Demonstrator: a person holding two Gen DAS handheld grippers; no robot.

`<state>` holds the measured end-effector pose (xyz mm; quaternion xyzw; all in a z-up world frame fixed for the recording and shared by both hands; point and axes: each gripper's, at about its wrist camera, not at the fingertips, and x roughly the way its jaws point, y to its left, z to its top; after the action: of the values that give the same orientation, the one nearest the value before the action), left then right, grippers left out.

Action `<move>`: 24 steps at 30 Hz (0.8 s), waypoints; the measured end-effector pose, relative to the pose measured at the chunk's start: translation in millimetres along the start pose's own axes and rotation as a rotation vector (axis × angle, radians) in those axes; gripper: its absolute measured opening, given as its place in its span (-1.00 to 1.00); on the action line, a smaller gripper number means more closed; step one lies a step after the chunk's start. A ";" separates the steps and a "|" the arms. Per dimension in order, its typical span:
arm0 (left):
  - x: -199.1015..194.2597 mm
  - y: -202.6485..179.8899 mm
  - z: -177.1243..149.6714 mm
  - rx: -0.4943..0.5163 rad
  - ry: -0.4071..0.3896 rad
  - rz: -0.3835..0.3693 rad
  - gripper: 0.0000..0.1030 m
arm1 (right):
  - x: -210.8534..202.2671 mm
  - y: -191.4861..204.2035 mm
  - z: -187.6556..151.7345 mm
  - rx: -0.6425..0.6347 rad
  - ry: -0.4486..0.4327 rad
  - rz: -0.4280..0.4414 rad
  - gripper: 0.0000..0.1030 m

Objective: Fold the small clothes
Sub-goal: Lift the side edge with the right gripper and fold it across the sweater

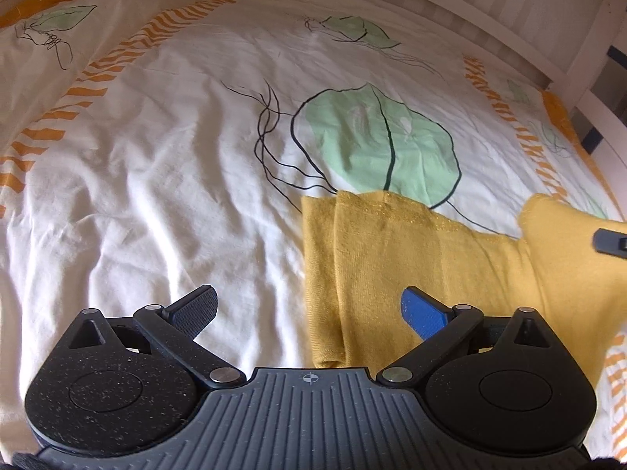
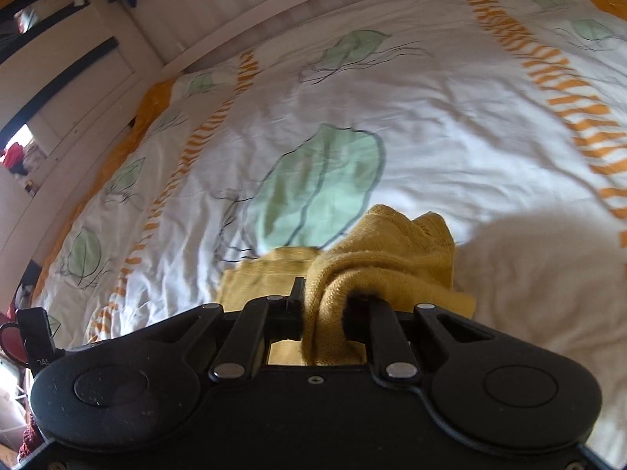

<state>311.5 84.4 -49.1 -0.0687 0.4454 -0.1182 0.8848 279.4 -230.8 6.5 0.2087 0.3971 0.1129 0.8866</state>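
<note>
Just yellow garment (image 1: 392,266) on bedspread (image 1: 156,196).

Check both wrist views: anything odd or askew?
Only the yellow knit garment: one end is bunched and lifted off the bedspread in the shut right hand-held gripper. No damage visible.

The left tool (image 1: 309,311) is black speckled plastic with a ribbed grey centre plate, silver pivot pins, and one blue pad. The right tool (image 2: 325,305) is black, with matching silver pins.
</note>
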 end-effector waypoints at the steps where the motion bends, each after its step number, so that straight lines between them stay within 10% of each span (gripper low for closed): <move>1: -1.1 1.9 0.7 -0.005 -0.003 0.000 0.96 | 7.3 7.4 -1.1 -0.007 0.009 0.009 -0.61; 12: -6.3 23.8 4.0 -0.046 -0.011 0.017 0.96 | 85.4 80.9 -32.8 -0.108 0.142 0.030 -0.61; 24: -12.5 40.1 8.9 -0.081 -0.028 0.024 0.96 | 86.8 108.6 -40.1 -0.179 0.101 0.163 -0.01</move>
<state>317.4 126.6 -43.4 -0.1008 0.4381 -0.0883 0.8889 302.8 -91.5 -24.5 0.1544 0.4113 0.2299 0.8684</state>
